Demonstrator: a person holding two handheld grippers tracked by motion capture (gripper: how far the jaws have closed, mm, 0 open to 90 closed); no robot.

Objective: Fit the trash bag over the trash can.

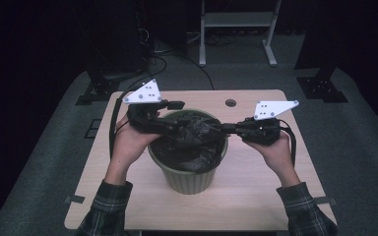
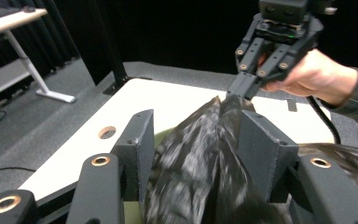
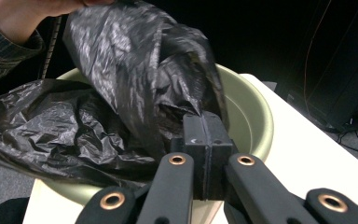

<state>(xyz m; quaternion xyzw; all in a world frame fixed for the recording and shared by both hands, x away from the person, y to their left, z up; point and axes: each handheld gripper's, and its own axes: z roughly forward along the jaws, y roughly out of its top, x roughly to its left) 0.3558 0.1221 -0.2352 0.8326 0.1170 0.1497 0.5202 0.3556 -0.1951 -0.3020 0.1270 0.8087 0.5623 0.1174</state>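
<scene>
A pale green ribbed bin [image 1: 189,179] stands in the middle of the light wooden table [image 1: 256,196], with a crumpled black plastic bag [image 1: 192,142] across its mouth. My left gripper [image 1: 177,127] reaches over the bin's left rim. In the left gripper view its jaws [image 2: 193,126] stand apart, with a fold of the bag [image 2: 196,158] running loosely between them. My right gripper [image 1: 225,129] comes in from the right rim. In the right gripper view it [image 3: 207,123] is shut on a pinch of the bag [image 3: 121,70] just inside the bin's wall [image 3: 249,116], and the film is drawn up from it.
A round cable hole [image 1: 231,103] sits near the table's far edge. Behind the table stand a white desk frame [image 1: 236,19] and black stand bases [image 1: 322,88] on grey carpet. Bare tabletop lies in front of the bin and on both sides of it.
</scene>
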